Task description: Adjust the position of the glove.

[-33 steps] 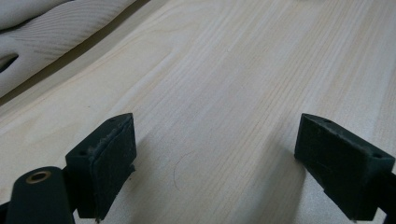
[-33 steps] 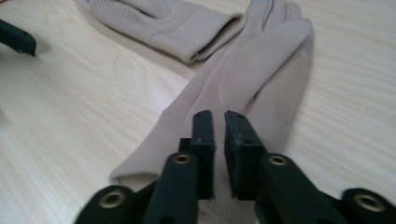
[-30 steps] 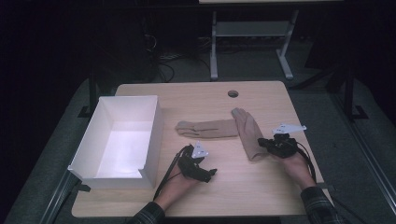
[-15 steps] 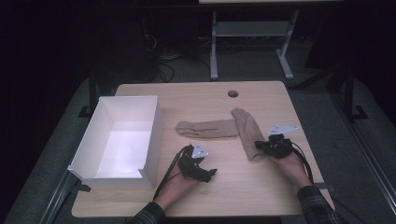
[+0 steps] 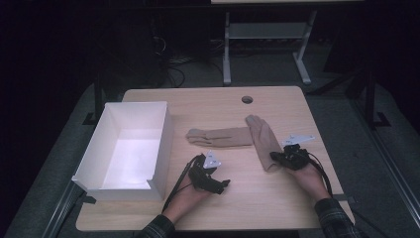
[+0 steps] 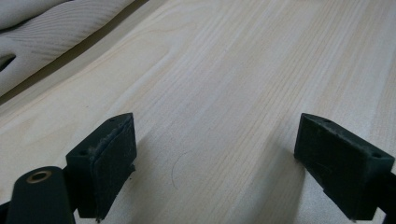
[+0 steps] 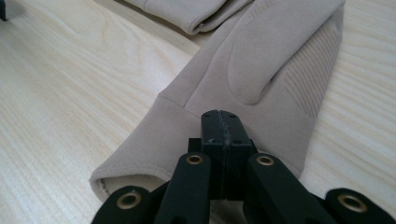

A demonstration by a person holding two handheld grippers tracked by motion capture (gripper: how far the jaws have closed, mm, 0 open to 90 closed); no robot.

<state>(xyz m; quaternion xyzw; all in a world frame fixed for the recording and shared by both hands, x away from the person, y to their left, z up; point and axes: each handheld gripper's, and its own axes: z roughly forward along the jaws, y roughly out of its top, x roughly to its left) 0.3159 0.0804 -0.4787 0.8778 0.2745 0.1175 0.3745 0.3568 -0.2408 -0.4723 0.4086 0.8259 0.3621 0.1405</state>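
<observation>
Two beige gloves lie on the wooden table [image 5: 223, 104]. One glove [image 5: 218, 136] lies crosswise at the middle. The other glove [image 5: 262, 139] runs toward me, with its cuff nearest. My right gripper [image 5: 274, 157] sits at that cuff. In the right gripper view its jaws [image 7: 223, 126] are pressed together on the cuff of the glove [image 7: 261, 60], and the second glove [image 7: 187, 11] lies beyond. My left gripper [image 5: 223, 186] rests on bare wood in front of the gloves. It stands open [image 6: 219, 158] with nothing between the pads, and glove fabric [image 6: 46, 37] shows at the upper left.
A white open box [image 5: 163, 134] stands at the table's left side. A round cable hole [image 5: 246, 99] sits near the far edge. Dark floor, cables and a table frame lie beyond the table.
</observation>
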